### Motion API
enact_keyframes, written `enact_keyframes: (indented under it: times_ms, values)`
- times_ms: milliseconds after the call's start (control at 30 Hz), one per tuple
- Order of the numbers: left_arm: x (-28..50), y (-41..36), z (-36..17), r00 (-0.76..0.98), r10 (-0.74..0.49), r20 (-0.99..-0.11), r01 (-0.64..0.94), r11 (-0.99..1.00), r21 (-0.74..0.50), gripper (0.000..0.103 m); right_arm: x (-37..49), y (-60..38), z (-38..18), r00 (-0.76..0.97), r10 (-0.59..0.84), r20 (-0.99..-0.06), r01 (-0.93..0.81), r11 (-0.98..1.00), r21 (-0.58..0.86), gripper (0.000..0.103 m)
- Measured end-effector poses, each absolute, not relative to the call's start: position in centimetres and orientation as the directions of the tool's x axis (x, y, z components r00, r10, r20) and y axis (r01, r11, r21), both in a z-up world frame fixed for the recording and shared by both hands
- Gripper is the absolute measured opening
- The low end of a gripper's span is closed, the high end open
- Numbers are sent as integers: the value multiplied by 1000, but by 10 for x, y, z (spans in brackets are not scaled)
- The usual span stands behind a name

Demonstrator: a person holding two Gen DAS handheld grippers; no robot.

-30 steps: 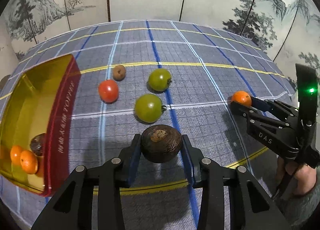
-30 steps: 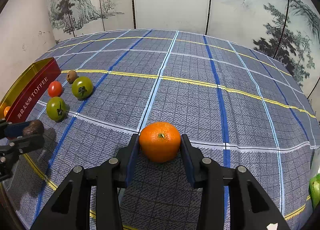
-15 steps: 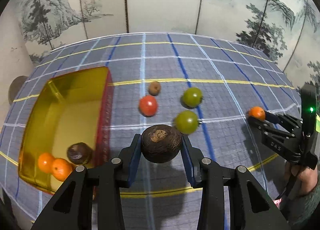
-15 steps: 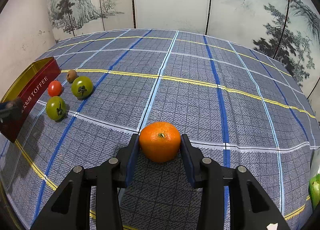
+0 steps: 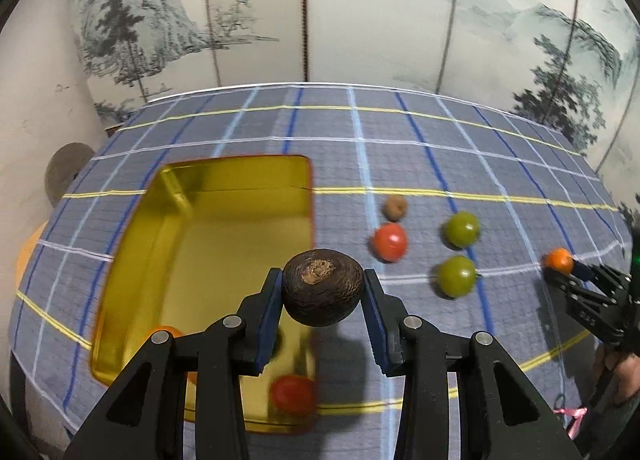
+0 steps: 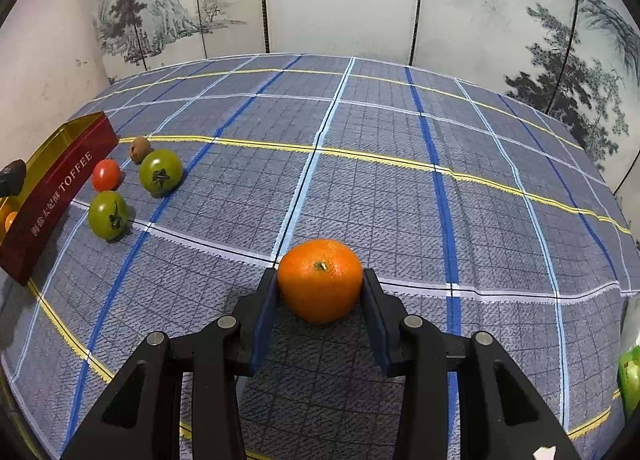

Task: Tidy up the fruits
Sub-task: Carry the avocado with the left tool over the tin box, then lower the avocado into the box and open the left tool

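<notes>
Your left tool (image 5: 323,292) is clamped on a dark brown, wrinkled round fruit (image 5: 322,287), both blue pads pressed to its sides, and you carry it above the near right corner of the open gold-lined tin box with red outer walls (image 5: 224,196). That hold makes sense: the box is where the fruit is being gathered, and a side grip lets the round thing fall cleanly once you part the pads. Inside the box, small orange fruits (image 6: 11,220) lie at the near end, mostly hidden behind your tool.

Your right tool (image 6: 320,284) is clamped on a bright orange mandarin (image 6: 320,280), stem upward, low over the cloth and well apart from the box, which looks like waiting for its turn.

Not yet gathered, lying just beside the box's right wall: a small red tomato (image 5: 389,242), two green tomatoes (image 5: 462,229) (image 5: 456,276) and a little brown kiwi-like fruit (image 5: 395,207).

The worktop is covered by a grey-blue checked cloth with blue, white and yellow lines (image 6: 360,180); it lies mostly flat, with one ripple near the right edge. Behind it stands a folding screen painted with misty mountains and pines (image 5: 360,12), and a plain pale wall closes the left side. A green object at the right border of the right view is too cropped to identify.
</notes>
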State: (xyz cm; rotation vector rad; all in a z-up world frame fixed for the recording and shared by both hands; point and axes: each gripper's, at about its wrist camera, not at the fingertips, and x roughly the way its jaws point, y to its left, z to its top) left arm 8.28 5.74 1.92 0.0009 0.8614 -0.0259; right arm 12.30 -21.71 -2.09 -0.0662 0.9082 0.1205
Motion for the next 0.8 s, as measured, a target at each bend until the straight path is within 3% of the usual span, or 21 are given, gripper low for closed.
enact_keyframes:
  times_ms: [800]
  values:
    - [108, 157, -22, 568, 135, -812, -189, 981, 31, 40, 124, -217, -21, 608, 61, -791, -122, 992, -17, 38]
